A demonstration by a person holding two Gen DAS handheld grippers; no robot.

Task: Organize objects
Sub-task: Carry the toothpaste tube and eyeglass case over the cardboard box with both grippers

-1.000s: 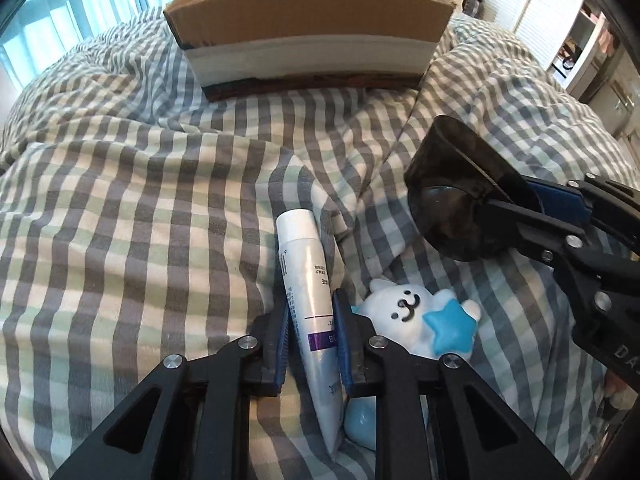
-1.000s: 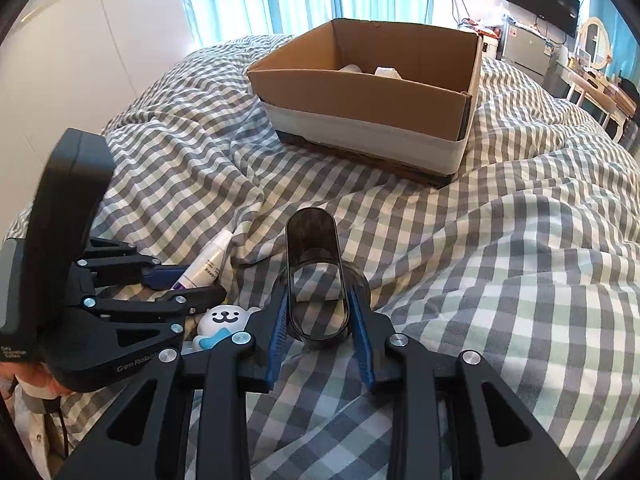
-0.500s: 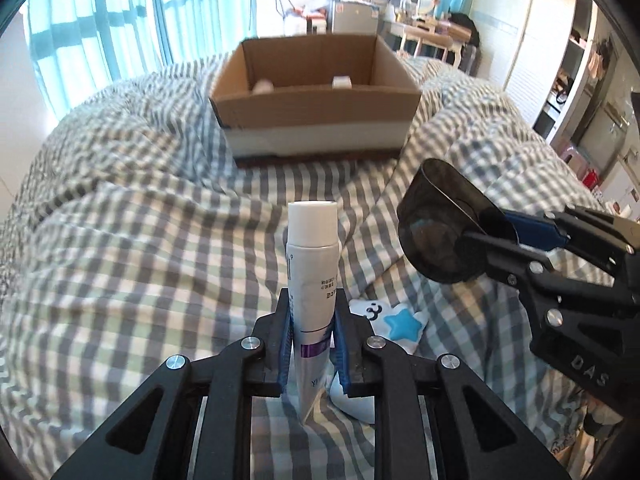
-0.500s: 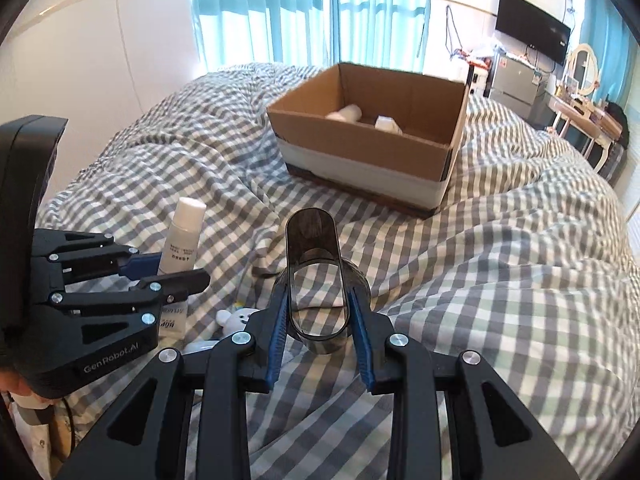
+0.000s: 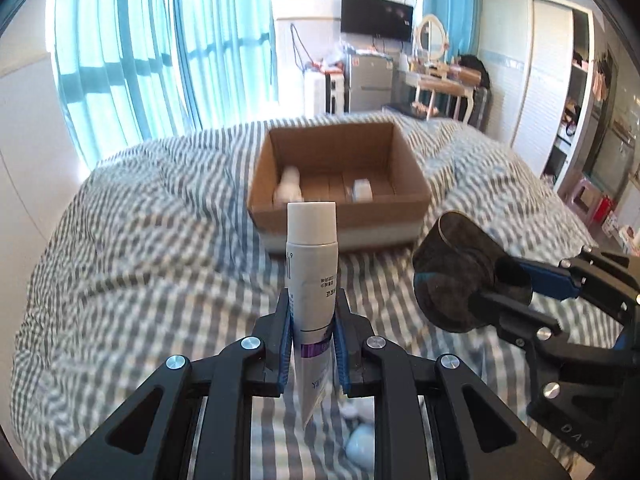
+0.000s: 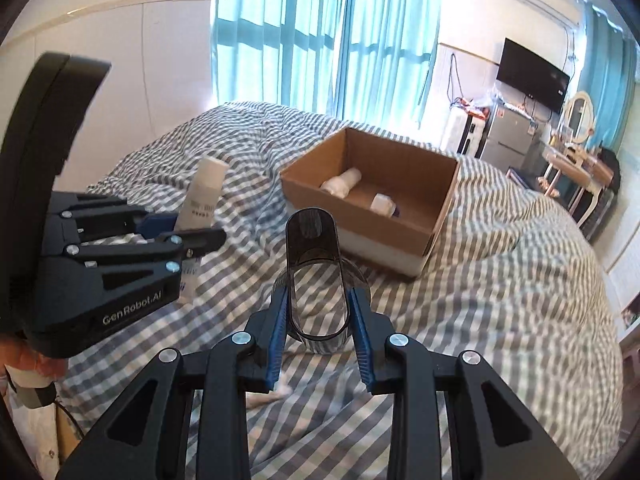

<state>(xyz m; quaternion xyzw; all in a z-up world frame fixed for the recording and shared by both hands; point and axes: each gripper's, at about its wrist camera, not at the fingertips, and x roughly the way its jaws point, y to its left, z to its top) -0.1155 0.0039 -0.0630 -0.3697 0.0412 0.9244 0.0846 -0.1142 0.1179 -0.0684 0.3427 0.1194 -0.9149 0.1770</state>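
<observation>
My left gripper (image 5: 313,320) is shut on a white tube (image 5: 313,272) with a purple band, held upright above the bed; it also shows in the right wrist view (image 6: 202,200). My right gripper (image 6: 318,312) is shut on a dark smoky transparent cup (image 6: 316,280), also seen in the left wrist view (image 5: 456,276) at the right. An open cardboard box (image 5: 340,208) sits ahead on the checked bedcover and holds two white items (image 6: 342,182). The same box shows in the right wrist view (image 6: 436,216).
A white and blue plush toy (image 5: 360,440) lies on the grey checked bedcover (image 5: 140,260) under my left gripper, mostly hidden. Curtained windows (image 6: 320,40) stand behind the bed. A fridge, a dressing table and wardrobes (image 5: 532,80) line the far right.
Both grippers have risen well above the bed with the tube and the cup. The tube has come off the cover and the box's inside has come into view.
</observation>
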